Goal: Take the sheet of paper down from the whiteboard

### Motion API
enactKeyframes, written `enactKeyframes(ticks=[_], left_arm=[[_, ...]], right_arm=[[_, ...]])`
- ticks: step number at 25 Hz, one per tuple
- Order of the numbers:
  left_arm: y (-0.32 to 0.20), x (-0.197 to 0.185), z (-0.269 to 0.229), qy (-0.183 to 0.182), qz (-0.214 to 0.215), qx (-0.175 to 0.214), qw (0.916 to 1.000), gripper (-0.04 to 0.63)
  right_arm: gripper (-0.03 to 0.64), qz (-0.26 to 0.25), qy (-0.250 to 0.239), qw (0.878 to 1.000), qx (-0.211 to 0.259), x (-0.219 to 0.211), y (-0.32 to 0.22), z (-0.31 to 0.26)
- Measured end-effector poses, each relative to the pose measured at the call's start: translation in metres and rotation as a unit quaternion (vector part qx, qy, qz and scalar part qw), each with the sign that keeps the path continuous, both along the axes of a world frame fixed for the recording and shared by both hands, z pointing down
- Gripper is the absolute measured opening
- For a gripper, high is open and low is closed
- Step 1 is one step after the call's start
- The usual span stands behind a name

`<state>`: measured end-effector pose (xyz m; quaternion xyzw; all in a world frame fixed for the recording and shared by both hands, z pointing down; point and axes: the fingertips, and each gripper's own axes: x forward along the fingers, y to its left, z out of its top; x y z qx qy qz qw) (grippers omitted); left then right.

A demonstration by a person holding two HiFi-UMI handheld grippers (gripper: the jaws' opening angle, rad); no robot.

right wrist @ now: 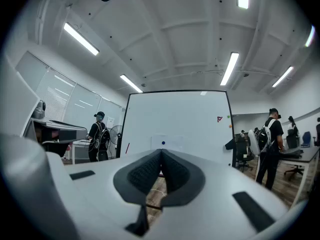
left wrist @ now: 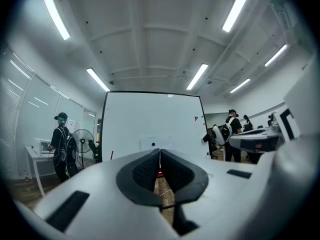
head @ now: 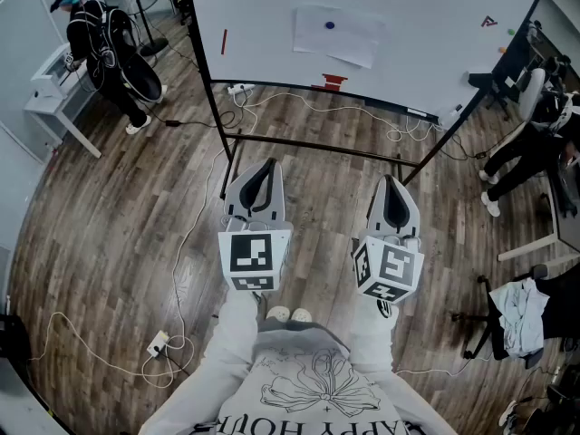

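Observation:
A white sheet of paper (head: 337, 33) hangs on the whiteboard (head: 417, 43), pinned by a round blue magnet (head: 329, 25). The sheet also shows in the left gripper view as the paper (left wrist: 159, 143) and in the right gripper view as the paper (right wrist: 167, 142), straight ahead beyond the jaws. My left gripper (head: 265, 169) and right gripper (head: 391, 185) are held level side by side, well short of the board. Both are shut and hold nothing: the left gripper (left wrist: 160, 153) and the right gripper (right wrist: 161, 153) show their jaws touching.
The whiteboard stands on a black wheeled frame (head: 319, 148) with cables (head: 299, 105) on the wood floor. A red eraser (head: 333, 82) sits on its ledge. A person in black (head: 113, 48) stands by a white desk (head: 56, 98) at left; others and office chairs (head: 535, 107) are at right.

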<state>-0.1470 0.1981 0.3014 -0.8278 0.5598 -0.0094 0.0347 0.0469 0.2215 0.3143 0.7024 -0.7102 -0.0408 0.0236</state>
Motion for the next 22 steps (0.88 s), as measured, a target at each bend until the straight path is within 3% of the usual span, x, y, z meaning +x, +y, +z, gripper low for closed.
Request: enactKeyframes(ticks=[22], left_arm=[[-0.008, 0.036, 0.022, -0.003, -0.016, -0.022, 0.9996, 0.008]], right_arm=[[0.003, -0.029, -0.018, 0.999, -0.008, 0.03, -0.016, 0.018]])
